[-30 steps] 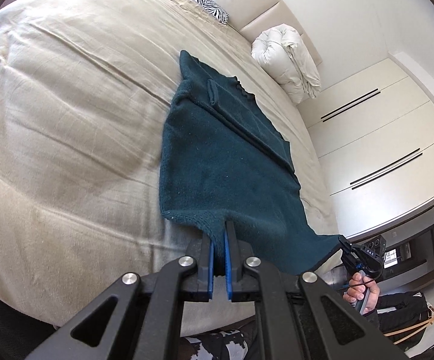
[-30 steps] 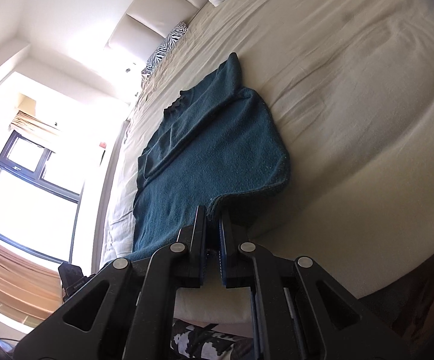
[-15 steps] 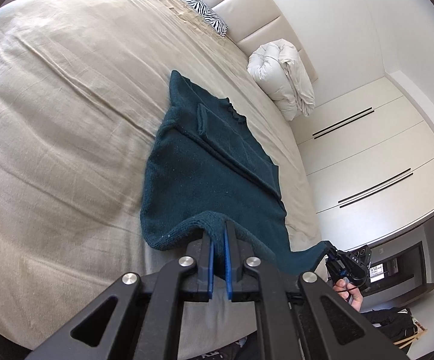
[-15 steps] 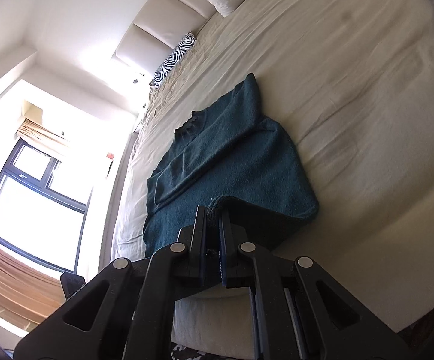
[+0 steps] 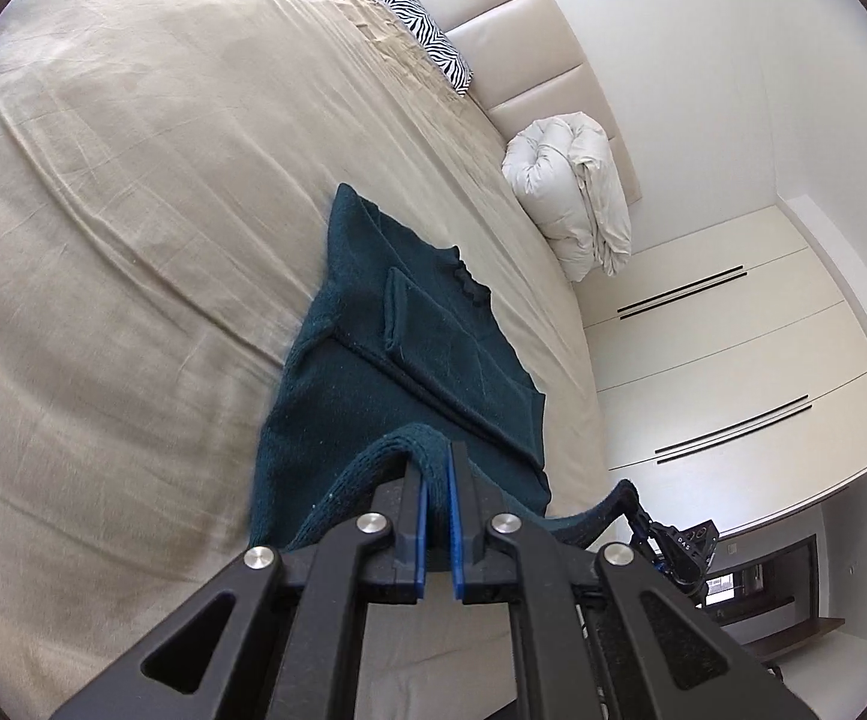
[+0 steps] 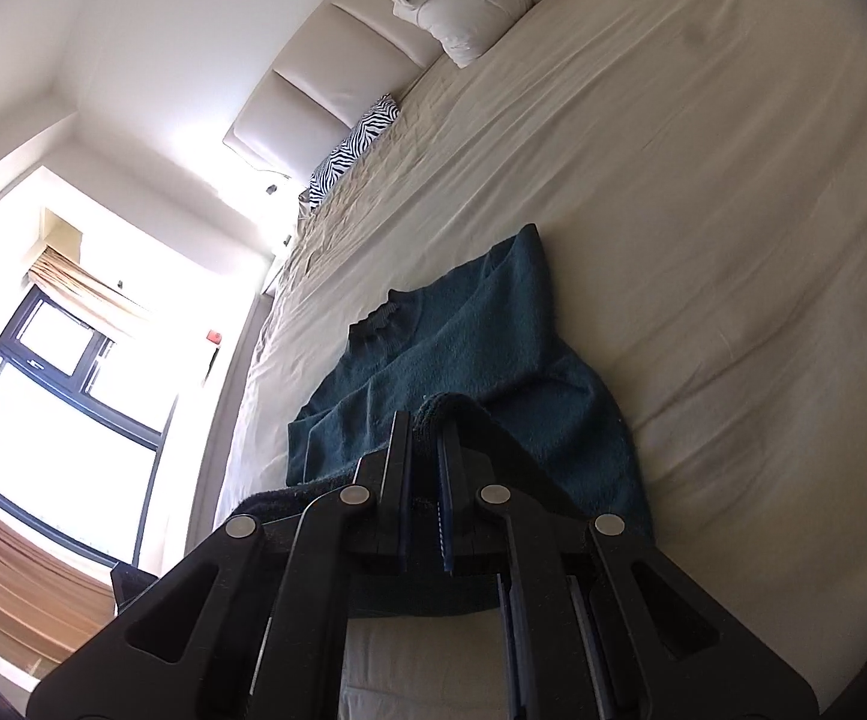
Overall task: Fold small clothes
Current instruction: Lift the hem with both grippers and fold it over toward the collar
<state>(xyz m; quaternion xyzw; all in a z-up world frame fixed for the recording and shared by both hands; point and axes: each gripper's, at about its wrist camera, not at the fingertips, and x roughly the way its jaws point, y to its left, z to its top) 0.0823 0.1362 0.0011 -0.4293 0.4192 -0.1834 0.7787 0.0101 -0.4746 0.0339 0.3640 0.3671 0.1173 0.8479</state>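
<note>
Sweater: a dark teal knit sweater [image 5: 385, 384] lies on the bed, collar end toward the headboard, hem end toward the cameras; one sleeve is laid across the chest.
Hem: the near edge is raised off the sheet and curls up over the body of the garment — held at two places, with a sagging run of knit between them.
Left tongs: the left tongs [image 5: 438, 468] are closed tight on a bunched fold of the hem, knit showing between the blue pads.
Right tongs: the right tongs [image 6: 427, 438] are likewise pinched shut on the hem's other corner, dark knit wedged in the narrow gap; they also show at the lower right of the left wrist view, gripping the far corner.
Collar: the ribbed neck [image 6: 376, 321] lies flat on the sheet, pointing to the headboard.
Bed: a wide bed with a beige, creased sheet [image 5: 133, 240] carries the sweater, which sits near the foot edge.
Pillow: a zebra-striped pillow [image 5: 427, 36] lies at the head, against the padded headboard [image 6: 313, 102].
Duvet: a rolled white duvet [image 5: 577, 192] is piled at the head too — well apart from the sweater.
Room: white wardrobe doors [image 5: 733, 360] stand beside the bed; a dark-framed window [image 6: 43, 402] is on the opposite side.
</note>
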